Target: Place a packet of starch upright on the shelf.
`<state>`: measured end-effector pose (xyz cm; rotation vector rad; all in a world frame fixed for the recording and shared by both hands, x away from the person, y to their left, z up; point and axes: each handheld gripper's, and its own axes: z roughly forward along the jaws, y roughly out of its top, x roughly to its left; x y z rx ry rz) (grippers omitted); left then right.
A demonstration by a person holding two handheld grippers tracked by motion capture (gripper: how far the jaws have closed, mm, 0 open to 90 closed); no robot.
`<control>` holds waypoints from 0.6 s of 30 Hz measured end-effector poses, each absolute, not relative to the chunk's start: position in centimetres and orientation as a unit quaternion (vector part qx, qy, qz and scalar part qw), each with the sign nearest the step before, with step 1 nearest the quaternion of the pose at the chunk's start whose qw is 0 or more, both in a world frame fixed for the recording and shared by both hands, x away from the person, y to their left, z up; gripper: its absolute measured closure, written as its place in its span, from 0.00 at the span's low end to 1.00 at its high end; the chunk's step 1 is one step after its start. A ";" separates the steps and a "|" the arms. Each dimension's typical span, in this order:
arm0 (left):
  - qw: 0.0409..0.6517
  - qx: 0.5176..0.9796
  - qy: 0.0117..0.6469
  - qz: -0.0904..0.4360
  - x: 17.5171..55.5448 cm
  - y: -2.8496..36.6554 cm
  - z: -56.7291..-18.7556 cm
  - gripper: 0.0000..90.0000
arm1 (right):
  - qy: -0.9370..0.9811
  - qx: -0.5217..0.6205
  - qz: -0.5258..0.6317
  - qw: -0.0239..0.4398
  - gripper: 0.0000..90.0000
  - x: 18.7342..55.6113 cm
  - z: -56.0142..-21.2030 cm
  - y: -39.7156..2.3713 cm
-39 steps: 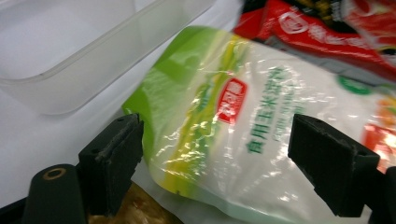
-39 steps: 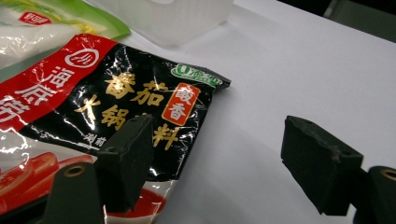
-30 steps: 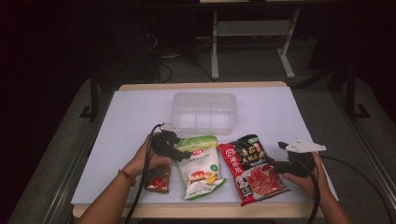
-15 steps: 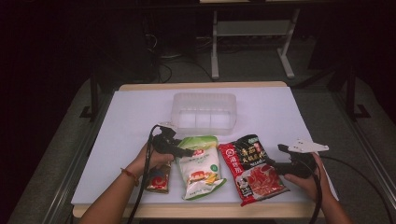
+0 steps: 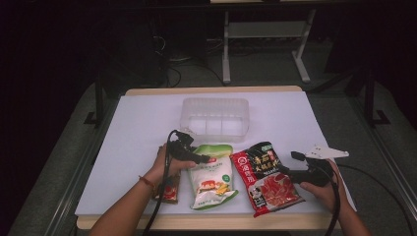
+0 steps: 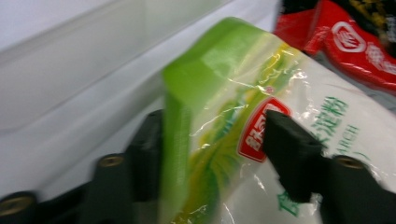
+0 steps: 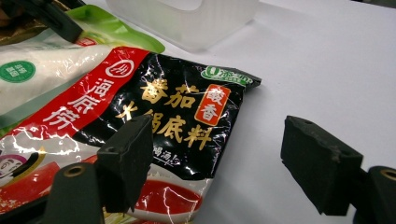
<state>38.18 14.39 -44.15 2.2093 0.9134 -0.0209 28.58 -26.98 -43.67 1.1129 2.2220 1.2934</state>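
Note:
A white and green bag (image 5: 211, 179) lies at the table's front middle. My left gripper (image 5: 203, 158) is at its top left corner. In the left gripper view my left gripper (image 6: 210, 149) has just been closing, and both pads press on the bag's (image 6: 299, 93) green top edge. A red and black sauce bag (image 5: 265, 179) lies to the right of it. My right gripper (image 5: 291, 165) rests on the table at that bag's right edge. Seen up close, my right gripper (image 7: 224, 158) is open, with the red and black bag's (image 7: 177, 102) corner beside its left jaw.
A clear plastic container (image 5: 215, 115) stands behind the bags at mid table. A small brown and red packet (image 5: 169, 192) lies under the left hand. The white table (image 5: 142, 123) has bare room at the left, right and back.
The left gripper has edged right onto the white and green bag's top corner and its jaws have drawn together on it. The right hand and both bags have stayed put.

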 end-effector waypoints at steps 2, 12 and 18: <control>0.367 0.858 0.360 0.004 38.1 14.2 -44.2 0.66 | 0.781 0.391 0.458 0.166 0.27 28.6 -43.6 -27.0; 0.393 0.856 0.334 0.012 37.4 14.3 -44.0 0.93 | 0.778 0.390 0.465 0.161 0.27 28.7 -43.6 -27.2; 0.435 0.843 0.316 0.004 36.6 14.9 -43.1 0.98 | 0.772 0.395 0.472 0.159 0.28 28.6 -43.4 -27.5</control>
